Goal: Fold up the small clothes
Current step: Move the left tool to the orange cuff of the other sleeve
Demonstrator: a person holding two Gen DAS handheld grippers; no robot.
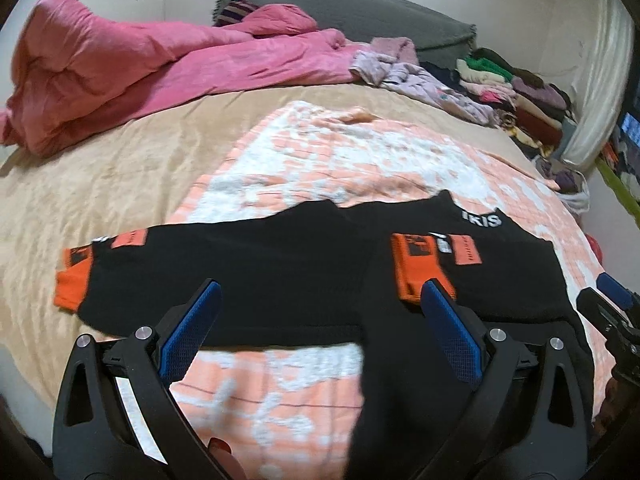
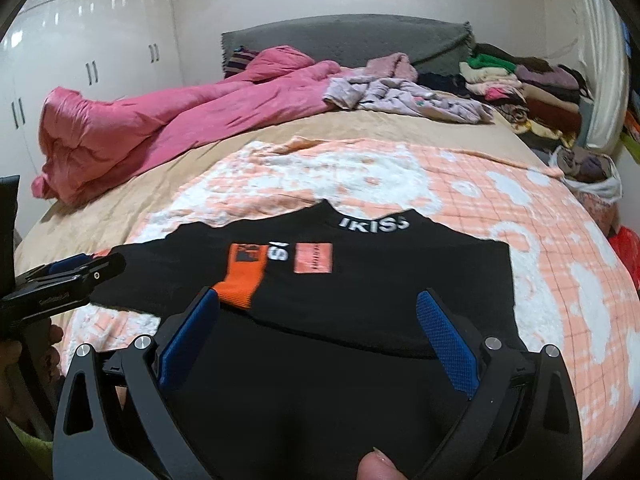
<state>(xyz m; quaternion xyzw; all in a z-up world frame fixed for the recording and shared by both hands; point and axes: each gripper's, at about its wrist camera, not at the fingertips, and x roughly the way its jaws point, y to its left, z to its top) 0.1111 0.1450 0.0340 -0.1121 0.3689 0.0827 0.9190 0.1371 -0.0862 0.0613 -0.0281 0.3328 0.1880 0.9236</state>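
Fingertips of the person are seen at the bottom edge, behind the left gripper, whose blue-padded jaws are spread wide with nothing pinched; only cloth is seen below them. Left to right in the left wrist view: a crumpled pink duvet at the far left, then a small black long-sleeved top with orange cuffs and white lettering laid flat on a peach-and-white patterned blanket, one sleeve stretched out left with its orange cuff off the blanket edge, the other sleeve folded in so its orange cuff lies on the chest. At the far right a stack of folded clothes is seen by the grey headboard. The right gripper is likewise spread and empty over the top's lower half. Risks, as judged: the left sleeve is not yet folded; a grab at the cuff alone could drag the body and undo the folded sleeve, and a pinch too deep could take the blanket too. The hem nearest the cameras is hidden behind the gripper bodies, both views are motion-blurred, and the lettering is only partly legible.
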